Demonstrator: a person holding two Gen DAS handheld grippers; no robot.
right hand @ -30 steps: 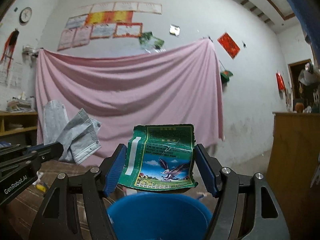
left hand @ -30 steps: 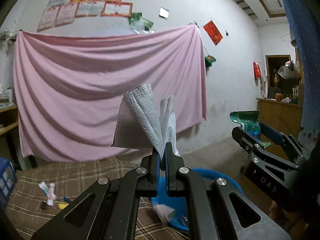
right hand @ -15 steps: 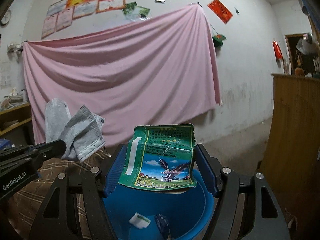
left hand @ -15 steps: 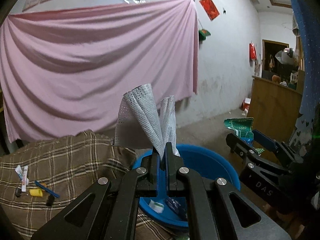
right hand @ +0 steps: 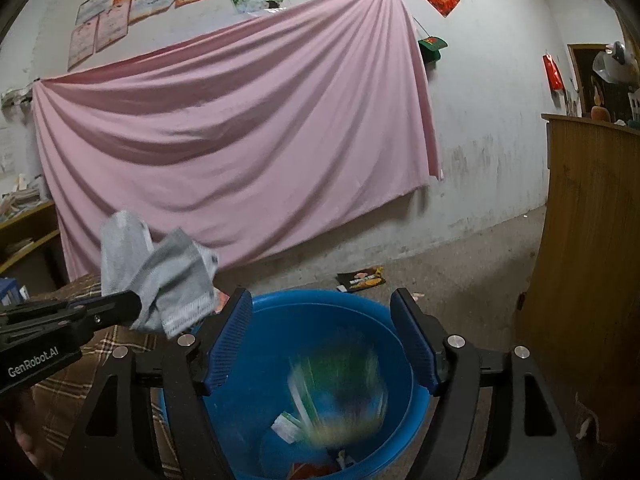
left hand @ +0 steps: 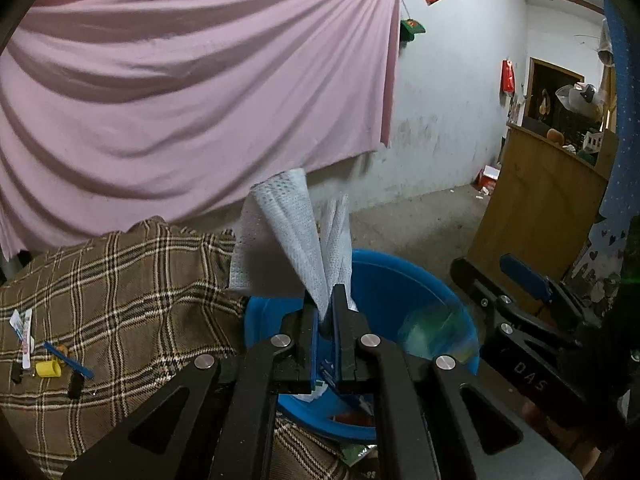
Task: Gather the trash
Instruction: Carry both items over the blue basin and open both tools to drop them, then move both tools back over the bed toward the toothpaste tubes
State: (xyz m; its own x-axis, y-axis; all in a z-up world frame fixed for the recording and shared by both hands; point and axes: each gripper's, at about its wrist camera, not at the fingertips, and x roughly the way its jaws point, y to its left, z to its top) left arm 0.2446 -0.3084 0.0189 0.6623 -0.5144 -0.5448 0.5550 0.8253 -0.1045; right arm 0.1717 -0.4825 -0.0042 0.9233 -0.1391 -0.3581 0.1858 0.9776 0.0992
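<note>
Left gripper (left hand: 325,312) is pinching a crumpled face mask (left hand: 296,236) above the blue bucket (right hand: 384,320); right gripper (right hand: 320,340) is spread wide, green wrapper (right hand: 340,392) blurry inside it.

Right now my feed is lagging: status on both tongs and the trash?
Left tongs shut on face mask. Right tongs open; green wrapper falling into blue bucket. Nothing in the way.

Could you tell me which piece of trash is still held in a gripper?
The grey face mask, clamped by the left gripper; the green wrapper is falling blurred into the bucket.
</note>
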